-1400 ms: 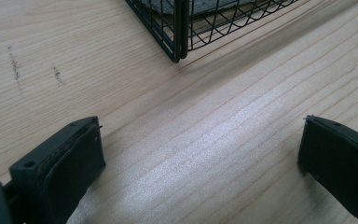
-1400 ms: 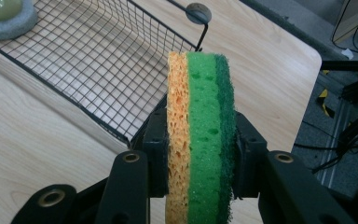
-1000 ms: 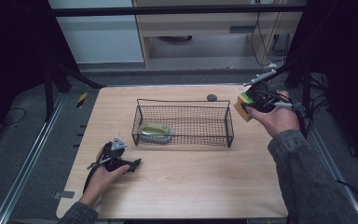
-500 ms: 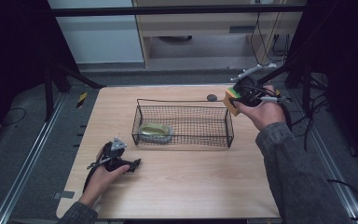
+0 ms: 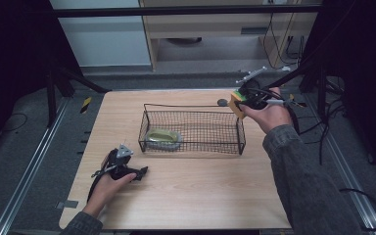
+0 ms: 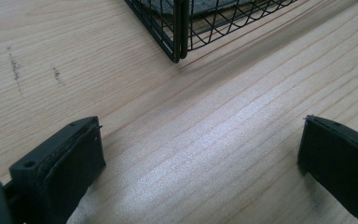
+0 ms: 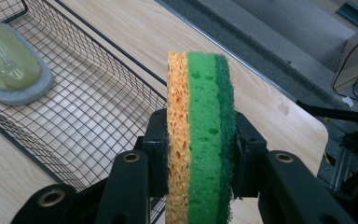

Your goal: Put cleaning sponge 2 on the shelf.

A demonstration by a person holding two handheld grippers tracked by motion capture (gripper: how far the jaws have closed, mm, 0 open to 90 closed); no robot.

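Overhead, the right gripper (image 5: 241, 100) was held above the far right corner of the wire basket (image 5: 191, 128), jaws clamped on a layered sponge (image 5: 235, 103). Right gripper view: sponge (image 7: 200, 140) stood on edge between the two black jaws, orange layer on one side, light green in the middle, dark green scouring layer on the other; both jaws pressed flat against its faces. Below and beyond it, the basket mesh (image 7: 88, 116) and the wooden table (image 7: 242, 93).

Inside the basket, near its left end, lay a pale green scrubber on a grey pad (image 5: 163, 137), also seen in the right gripper view (image 7: 9, 65).

Left gripper (image 5: 138, 172) rested on the table (image 5: 200, 191) in front of the basket's near left corner, held in the left hand (image 5: 105, 186). Left gripper view: jaws stood wide apart, bare wood between them, basket corner (image 6: 179, 32) just ahead.
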